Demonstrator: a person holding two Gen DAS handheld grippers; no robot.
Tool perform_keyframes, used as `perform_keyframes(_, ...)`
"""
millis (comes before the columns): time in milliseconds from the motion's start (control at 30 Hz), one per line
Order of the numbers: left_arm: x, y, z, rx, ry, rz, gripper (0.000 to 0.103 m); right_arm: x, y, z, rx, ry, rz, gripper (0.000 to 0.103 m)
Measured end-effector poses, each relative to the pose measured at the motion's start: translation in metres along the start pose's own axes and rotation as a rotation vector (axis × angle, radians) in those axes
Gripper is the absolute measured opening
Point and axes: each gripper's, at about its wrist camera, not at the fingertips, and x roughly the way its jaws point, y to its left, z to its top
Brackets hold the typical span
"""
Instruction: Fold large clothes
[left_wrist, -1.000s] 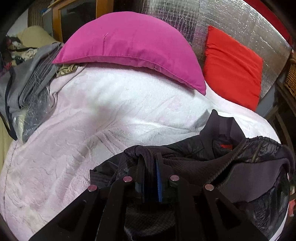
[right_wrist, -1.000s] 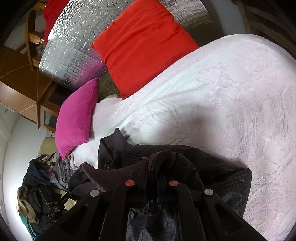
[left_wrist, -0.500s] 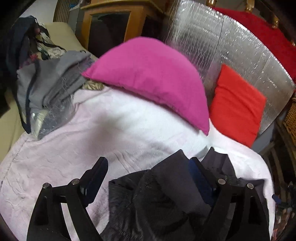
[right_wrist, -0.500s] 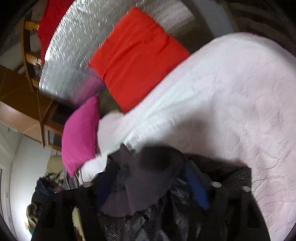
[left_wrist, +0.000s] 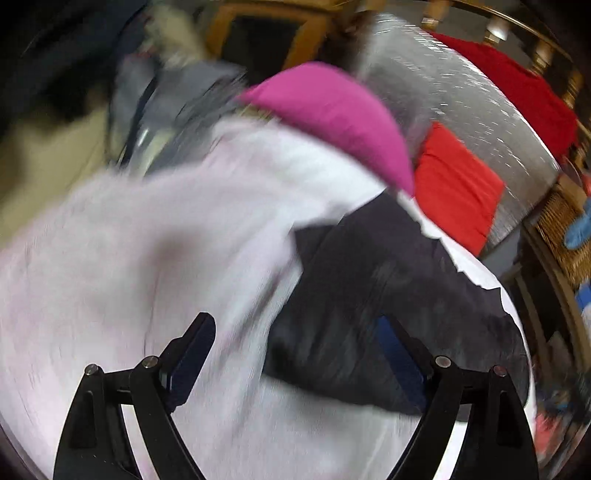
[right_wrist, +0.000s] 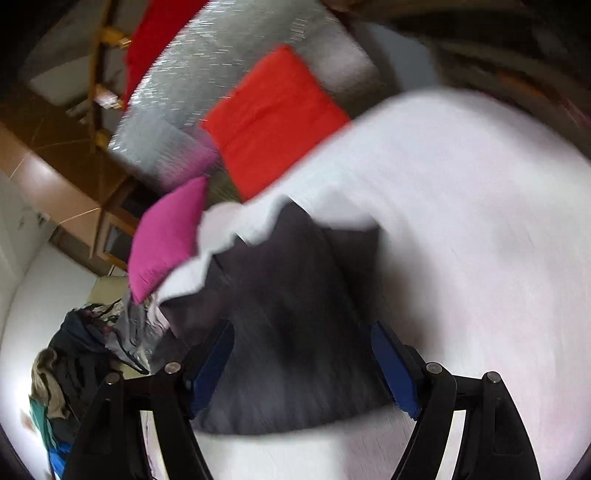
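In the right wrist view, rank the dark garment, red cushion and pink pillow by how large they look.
1. Dark garment, though it lies nearest the camera.
2. Red cushion.
3. Pink pillow, seen partly edge-on, so its true size is unsure.

Home bedroom, white bedspread (left_wrist: 155, 258), magenta pillow (left_wrist: 332, 118), red cushion (right_wrist: 273, 118), clothes heap (right_wrist: 74, 350)

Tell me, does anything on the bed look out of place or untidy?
Nothing stands out. The dark folded garment lies on the pale pink bedspread, and both the left gripper and right gripper are open above it.
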Motion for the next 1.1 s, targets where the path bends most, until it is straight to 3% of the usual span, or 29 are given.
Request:
perform_keyframes(100,0.002,0.010,-0.022,-0.122,0.026,-0.030,0.089,-0.001,-0.011,-0.036,0.072,0.021,0.045,0.080)
perform_keyframes(233,0.006,0.001,-0.036,-0.186,0.018,-0.052,0.089,0.030,-0.013,-0.060,0.171,0.094,0.119,0.080)
perform_keyframes(433,0.029,-0.025,-0.039,-0.168,0.045,-0.059,0.089,0.060,-0.015,-0.056,0.268,0.044,0.134,0.080)
perform_keyframes(567,0.052,-0.029,-0.039,-0.219,0.063,-0.023,0.089,0.072,-0.024,-0.054,0.361,-0.001,0.125,0.080)
perform_keyframes(667,0.060,-0.028,-0.038,-0.258,0.061,-0.012,0.089,0.077,-0.025,-0.053,0.355,-0.025,0.098,0.077)
perform_keyframes(733,0.064,-0.025,-0.038,-0.286,0.055,-0.015,0.087,0.079,-0.020,-0.051,0.318,-0.030,0.065,0.068)
perform_keyframes(800,0.065,-0.021,-0.037,-0.305,0.049,-0.014,0.073,0.081,-0.018,-0.048,0.301,-0.018,0.059,0.045)
perform_keyframes(867,0.067,-0.017,-0.034,-0.312,0.059,-0.015,0.046,0.083,-0.014,-0.043,0.276,-0.002,0.055,0.037)
perform_keyframes(967,0.064,-0.021,-0.028,-0.271,0.069,-0.032,0.021,0.079,-0.004,-0.035,0.210,0.003,0.035,0.023)
perform_keyframes(1100,0.046,-0.034,-0.018,-0.216,0.033,-0.027,0.014,0.066,0.019,-0.023,0.143,-0.012,0.029,0.017)
